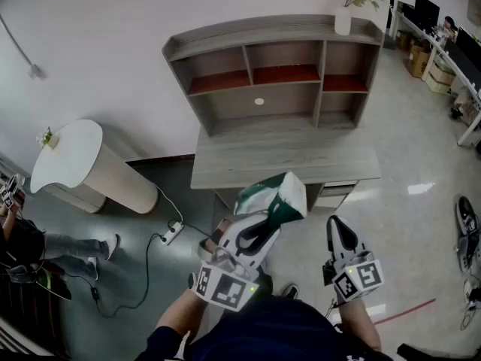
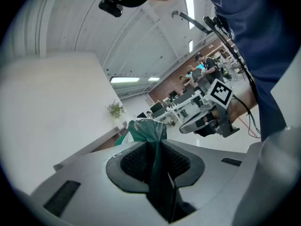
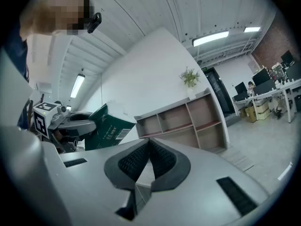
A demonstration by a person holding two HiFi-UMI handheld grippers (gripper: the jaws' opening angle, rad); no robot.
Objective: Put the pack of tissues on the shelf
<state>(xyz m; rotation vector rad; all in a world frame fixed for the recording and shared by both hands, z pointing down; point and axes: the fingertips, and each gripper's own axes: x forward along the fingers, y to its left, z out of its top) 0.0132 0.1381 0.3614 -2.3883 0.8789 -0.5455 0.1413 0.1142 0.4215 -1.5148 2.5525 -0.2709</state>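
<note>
Facing grey shelf (image 1: 285, 160) — glossy floor (image 1: 421, 164).

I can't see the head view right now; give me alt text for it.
The left claw holds a green-and-white pack of tissues just short of a grey desk topped by an open shelf unit. The right claw hangs empty beside it.

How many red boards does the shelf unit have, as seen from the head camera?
3. All lie in the upper row of the shelf unit: the left red board, the middle red board and the right red board. None seems hidden.
</note>
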